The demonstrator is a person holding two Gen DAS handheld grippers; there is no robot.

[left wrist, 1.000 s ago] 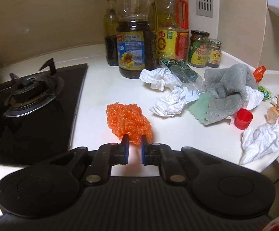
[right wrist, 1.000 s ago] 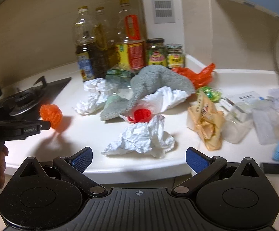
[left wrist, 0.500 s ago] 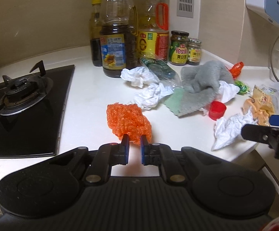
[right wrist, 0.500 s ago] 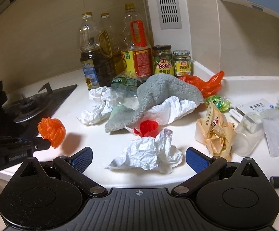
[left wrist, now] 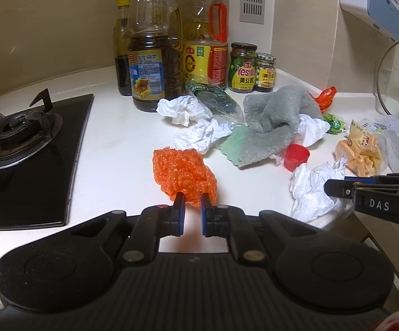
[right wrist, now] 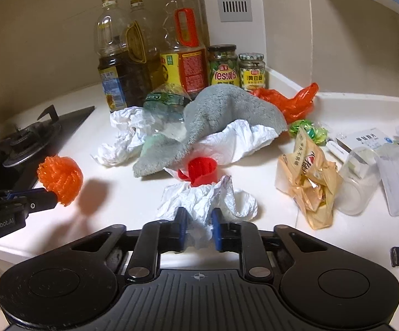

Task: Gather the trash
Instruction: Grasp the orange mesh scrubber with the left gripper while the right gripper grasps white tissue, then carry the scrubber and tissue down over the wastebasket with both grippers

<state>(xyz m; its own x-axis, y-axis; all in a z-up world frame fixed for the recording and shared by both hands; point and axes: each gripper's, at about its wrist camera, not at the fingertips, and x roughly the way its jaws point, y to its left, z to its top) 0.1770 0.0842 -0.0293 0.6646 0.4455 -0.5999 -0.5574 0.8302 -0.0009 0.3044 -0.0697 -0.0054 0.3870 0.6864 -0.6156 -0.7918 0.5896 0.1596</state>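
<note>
Trash is scattered over the white countertop, right of the gas burner. An orange mesh wad is clamped at its near end by the left gripper and appears lifted clear of the counter, a shadow lying beneath it in the right wrist view. The jaws of the right gripper have just been closing and are now pinched on a crumpled white paper at the near edge. Just beyond it a red cap is seen, then a grey cloth draped over more paper. A yellow wrapper lies to the right; oil bottles stand at the far wall.
</note>
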